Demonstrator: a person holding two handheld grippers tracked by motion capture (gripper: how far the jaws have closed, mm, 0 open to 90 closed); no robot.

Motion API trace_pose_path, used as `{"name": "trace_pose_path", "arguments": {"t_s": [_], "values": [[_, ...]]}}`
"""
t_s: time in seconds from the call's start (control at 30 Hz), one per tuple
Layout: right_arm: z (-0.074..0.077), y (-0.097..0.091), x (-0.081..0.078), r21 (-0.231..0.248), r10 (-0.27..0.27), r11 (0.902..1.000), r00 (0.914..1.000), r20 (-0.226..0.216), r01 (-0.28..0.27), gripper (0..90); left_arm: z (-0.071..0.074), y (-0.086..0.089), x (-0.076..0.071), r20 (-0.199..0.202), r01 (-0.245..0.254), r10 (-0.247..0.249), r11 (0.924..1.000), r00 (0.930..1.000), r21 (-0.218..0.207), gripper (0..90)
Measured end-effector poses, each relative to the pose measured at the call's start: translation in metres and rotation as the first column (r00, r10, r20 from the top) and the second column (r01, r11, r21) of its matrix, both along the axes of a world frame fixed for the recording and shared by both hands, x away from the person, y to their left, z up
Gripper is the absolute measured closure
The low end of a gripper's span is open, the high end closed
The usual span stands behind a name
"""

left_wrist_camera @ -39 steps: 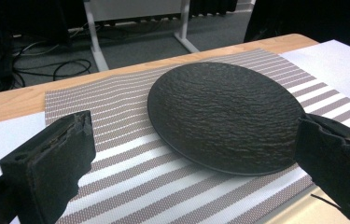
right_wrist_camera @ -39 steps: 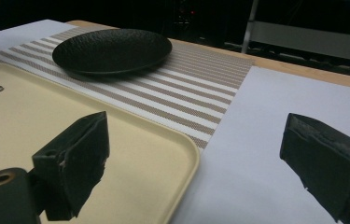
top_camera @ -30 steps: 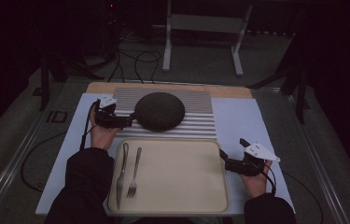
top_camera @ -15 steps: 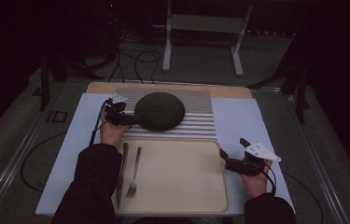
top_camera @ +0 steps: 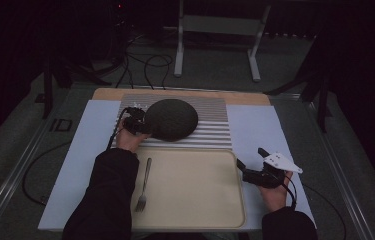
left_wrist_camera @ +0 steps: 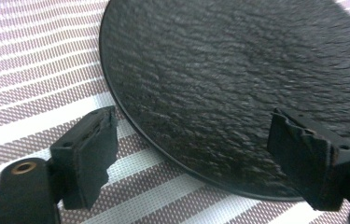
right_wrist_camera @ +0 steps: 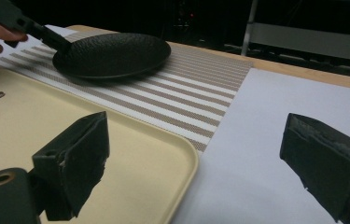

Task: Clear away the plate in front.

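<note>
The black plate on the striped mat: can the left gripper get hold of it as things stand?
Probably yes: the left gripper already straddles the black plate's near rim, jaws just closing and not yet pressing, nothing between.

The left gripper (top_camera: 142,126) is held low and far forward on an outstretched, dark-sleeved forearm, pointing to the right of the high view. Its fingers (left_wrist_camera: 88,154) have just been closing and are seen set apart, pressing on nothing. The right gripper (top_camera: 245,167) is held back near the person's body in the right hand (top_camera: 274,192), pointing leftward, with its fingers (right_wrist_camera: 77,163) spread wide apart and nothing gripped.
</note>
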State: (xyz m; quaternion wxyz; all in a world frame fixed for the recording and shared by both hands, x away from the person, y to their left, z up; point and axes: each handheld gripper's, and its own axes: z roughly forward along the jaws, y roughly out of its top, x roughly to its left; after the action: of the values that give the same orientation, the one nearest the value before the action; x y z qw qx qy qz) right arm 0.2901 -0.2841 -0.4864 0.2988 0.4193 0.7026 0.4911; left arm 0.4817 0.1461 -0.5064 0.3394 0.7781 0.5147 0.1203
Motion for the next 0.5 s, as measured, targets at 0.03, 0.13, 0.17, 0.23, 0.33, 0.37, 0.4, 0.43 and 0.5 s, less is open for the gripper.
{"name": "trace_pose_path", "arguments": {"t_s": [0.03, 0.13, 0.17, 0.23, 0.33, 0.37, 0.4, 0.43, 0.5], "values": [[0.000, 0.000, 0.000, 0.001, 0.001, 1.0000, 1.0000, 0.000, -0.001, 8.5, 0.000, 0.000, 0.000, 0.000, 0.000, 0.000, 1.0000, 1.0000, 0.000, 19.2], [0.000, -0.001, 0.000, 0.003, 0.000, 1.0000, 1.0000, -0.001, 0.000, 8.6, -0.004, 0.000, 0.004, -0.029, -0.016, 0.015, 0.9999, 0.9995, -0.007, 21.6], [0.000, -0.001, 0.000, 0.004, -0.002, 1.0000, 1.0000, -0.001, 0.002, 8.6, -0.006, 0.001, 0.005, -0.045, -0.018, 0.017, 0.9996, 0.9989, -0.022, 22.6], [0.000, -0.001, 0.000, 0.006, -0.003, 1.0000, 1.0000, 0.000, 0.003, 8.6, -0.007, 0.001, 0.006, -0.057, -0.016, 0.014, 0.9994, 0.9983, -0.032, 23.9], [0.001, -0.002, 0.000, 0.006, -0.009, 0.9999, 1.0000, 0.002, 0.009, 8.6, -0.010, 0.004, 0.008, -0.085, -0.019, 0.013, 0.9974, 0.9963, -0.070, 24.7], [0.001, -0.002, 0.000, 0.005, -0.009, 1.0000, 1.0000, 0.004, 0.009, 8.8, -0.010, 0.004, 0.008, -0.085, -0.019, 0.013, 0.9974, 0.9963, -0.070, 25.4], [0.001, -0.002, 0.000, 0.004, -0.008, 1.0000, 0.9999, 0.007, 0.008, 8.8, -0.010, 0.004, 0.008, -0.092, -0.013, 0.006, 0.9967, 0.9958, -0.080, 26.6], [0.001, -0.002, 0.000, 0.004, -0.009, 1.0000, 0.9999, 0.007, 0.009, 8.8, -0.010, 0.004, 0.009, -0.093, -0.016, 0.008, 0.9958, 0.9956, -0.090, 26.5], [0.001, -0.002, 0.000, 0.004, -0.010, 0.9999, 0.9999, 0.007, 0.010, 8.8, -0.010, 0.003, 0.009, -0.107, -0.032, 0.019, 0.9931, 0.9941, -0.113, 25.5]]}}
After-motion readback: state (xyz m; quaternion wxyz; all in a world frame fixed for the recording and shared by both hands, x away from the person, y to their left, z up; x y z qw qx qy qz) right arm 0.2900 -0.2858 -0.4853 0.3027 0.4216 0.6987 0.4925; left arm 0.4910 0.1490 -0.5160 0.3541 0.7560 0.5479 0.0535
